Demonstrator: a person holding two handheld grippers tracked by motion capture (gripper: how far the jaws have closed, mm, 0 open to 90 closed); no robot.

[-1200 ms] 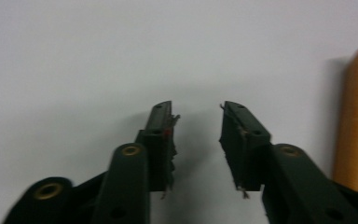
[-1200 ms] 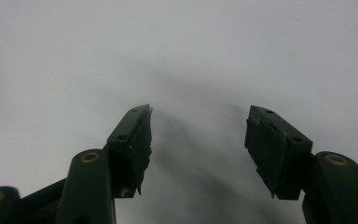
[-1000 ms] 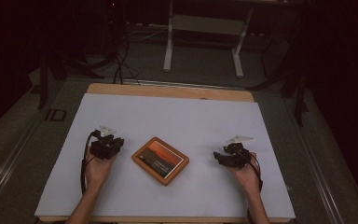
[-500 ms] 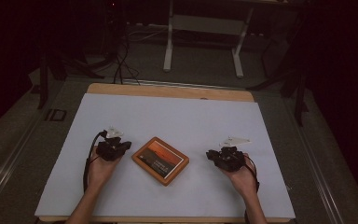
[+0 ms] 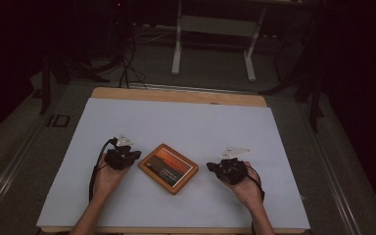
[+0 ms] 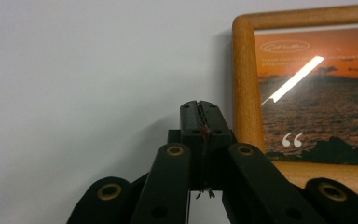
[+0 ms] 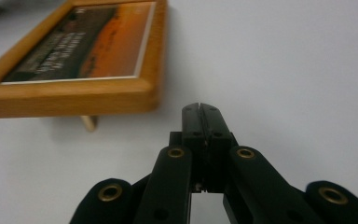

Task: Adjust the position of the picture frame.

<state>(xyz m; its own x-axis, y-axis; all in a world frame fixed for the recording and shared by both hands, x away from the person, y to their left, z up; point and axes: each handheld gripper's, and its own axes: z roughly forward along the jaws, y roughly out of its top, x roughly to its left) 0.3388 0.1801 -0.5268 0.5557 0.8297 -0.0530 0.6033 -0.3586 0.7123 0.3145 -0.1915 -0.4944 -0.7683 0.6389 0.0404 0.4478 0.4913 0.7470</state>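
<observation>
- The wooden picture frame [image 5: 169, 168] lies flat near the middle of the white table top [image 5: 176, 122], turned at an angle, with an orange sunset print facing up.
- The left gripper [image 5: 136, 155] sits just beside the frame's left edge; in the left gripper view the frame [image 6: 307, 93] is right next to the tips, apart from them as far as one can tell.
- Its jaws are pressed together with nothing between them.
- The right gripper [image 5: 209, 167] is a bit off the frame's right corner, clearly not touching.
- Its jaws have just been closing and now meet, empty; the right gripper view shows the frame [image 7: 74, 60] up and to the left of the tips [image 7: 200, 108].
- Each gripper is held in a hand coming in from the near table edge.
</observation>
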